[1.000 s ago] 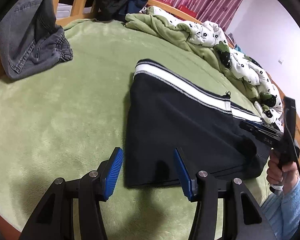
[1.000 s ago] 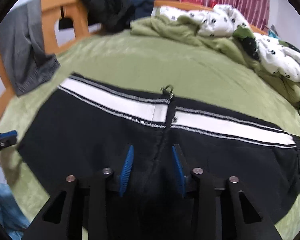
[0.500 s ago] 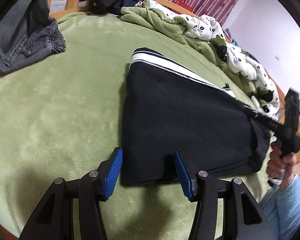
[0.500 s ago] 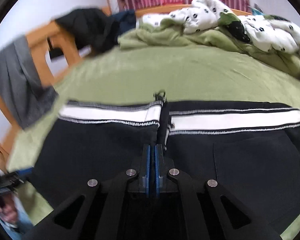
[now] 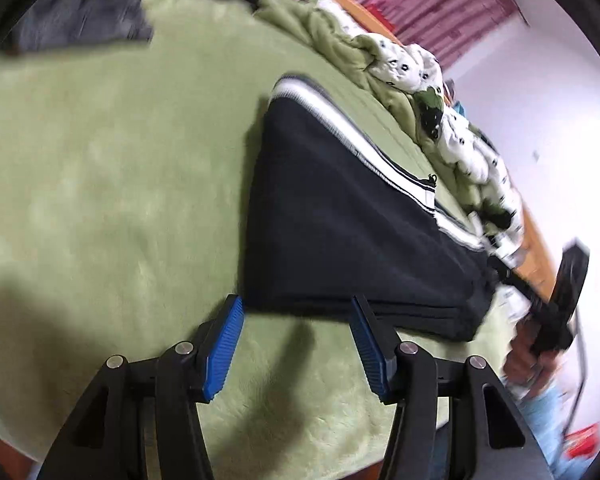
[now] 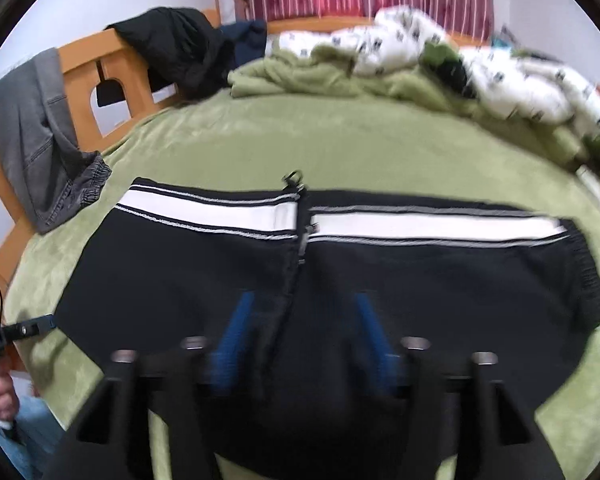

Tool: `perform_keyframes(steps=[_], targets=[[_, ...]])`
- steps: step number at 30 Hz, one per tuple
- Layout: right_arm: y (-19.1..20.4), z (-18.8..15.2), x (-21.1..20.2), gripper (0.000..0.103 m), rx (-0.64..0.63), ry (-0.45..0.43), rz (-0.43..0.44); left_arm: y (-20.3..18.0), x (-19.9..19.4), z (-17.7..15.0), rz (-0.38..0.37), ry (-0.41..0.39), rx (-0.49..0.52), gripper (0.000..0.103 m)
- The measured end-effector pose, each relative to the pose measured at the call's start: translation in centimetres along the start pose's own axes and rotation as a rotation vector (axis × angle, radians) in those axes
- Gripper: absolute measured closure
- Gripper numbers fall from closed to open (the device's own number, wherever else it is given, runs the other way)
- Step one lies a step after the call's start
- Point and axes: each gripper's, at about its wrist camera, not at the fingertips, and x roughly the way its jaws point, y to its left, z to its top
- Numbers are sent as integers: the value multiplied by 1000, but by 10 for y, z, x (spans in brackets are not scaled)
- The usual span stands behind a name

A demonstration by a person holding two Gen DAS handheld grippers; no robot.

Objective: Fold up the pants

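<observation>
Blue-padded and spread wide, the left gripper [image 5: 296,320] holds nothing; its jaws straddle the near folded edge of the black pants [image 5: 340,232], with the cloth just beyond the tips and the near left corner just inside the left pad. The right gripper [image 6: 300,320] is also parted and empty, though motion blur softens its pads. It hovers over the pants [image 6: 300,288] close to the middle seam, with the zipper pull [image 6: 294,178] straight ahead of it.

Taking the white striped waistband [image 6: 340,222] as the landmark: the pants lie flat on the green blanket [image 6: 340,144], their long axis running along that band, left to right across the right wrist view. The left gripper sits at the end opposite the elastic cuff side, low at the edge farthest from the band. The right gripper stands nearer the band's centre. By my judgement, the next fold would carry one end along this axis, and the left gripper is better placed to pinch a corner.
</observation>
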Motion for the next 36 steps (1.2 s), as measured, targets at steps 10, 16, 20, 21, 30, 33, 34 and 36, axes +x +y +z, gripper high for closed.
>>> perform_keyframes(steps=[10,16,20,21,30,33,34,36], targets=[[-47,-14,-32,40,68,-17,-46,12,15,7,-72,-61,-158,51],[-80,-17,-43,41,147,-40,-56,-14,15,9,98,-98,-95,71],[-106,-17,-56,41,219,-41,-8,-63,-1,17,167,-156,85,89],[-110,-17,-58,41,226,-29,6,-80,-3,20,187,-171,127,90],[-167,-38,-92,41,335,-67,-77,-256,24,19,110,-152,458,91],[-187,-47,-112,41,395,-111,-32,-298,60,6,63,-82,527,91],[-195,-50,-120,40,418,-128,-2,-307,74,1,55,-58,541,91],[-200,-54,-129,40,439,-152,10,-321,108,-15,45,-6,562,91]])
